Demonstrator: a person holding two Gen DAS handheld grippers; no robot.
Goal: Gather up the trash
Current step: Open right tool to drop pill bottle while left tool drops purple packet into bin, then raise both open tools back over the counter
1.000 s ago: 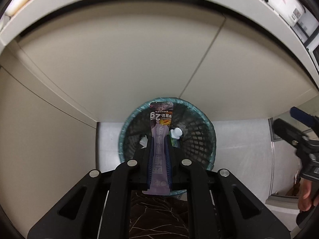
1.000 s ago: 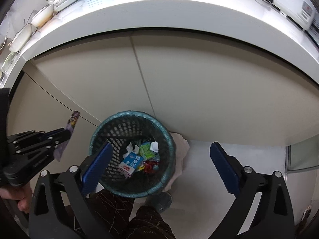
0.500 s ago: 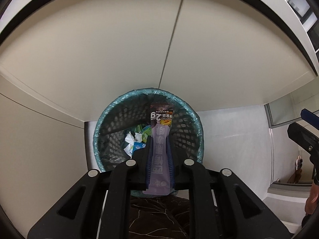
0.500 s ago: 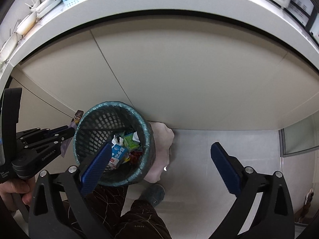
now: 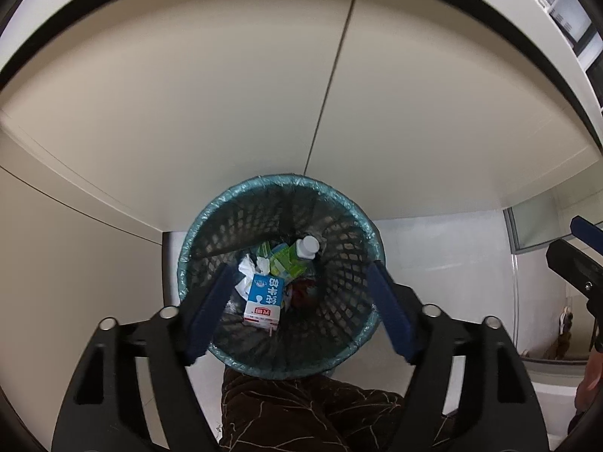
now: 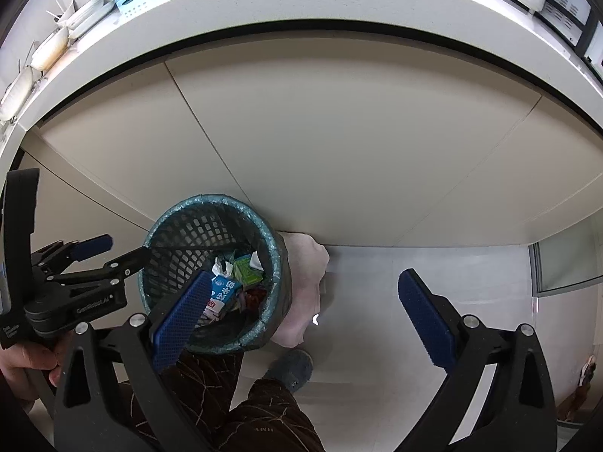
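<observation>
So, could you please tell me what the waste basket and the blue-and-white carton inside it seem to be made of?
The waste basket looks like dark moulded plastic: its wall is an open lattice, lined with a thin, shiny teal plastic bag folded over the rim. The blue-and-white carton looks like coated paperboard: flat printed faces, sharp folded edges, slight sheen.

We hold two matching grippers. Left gripper [image 5: 297,293]: matte black frame, triangular cutouts in each arm, round silver screws, blue ribbed pads [image 5: 390,310] on the fingers. Right gripper [image 6: 301,316]: same black frame, same silver screws, same blue textured pads [image 6: 426,318]. Seen from the right wrist view, the left gripper's body carries small white lettering on its side, too small to read fully. We wear dark brown trousers [image 6: 264,410] with a thin pale branching pattern and a grey fuzzy slipper [image 6: 294,369].
</observation>
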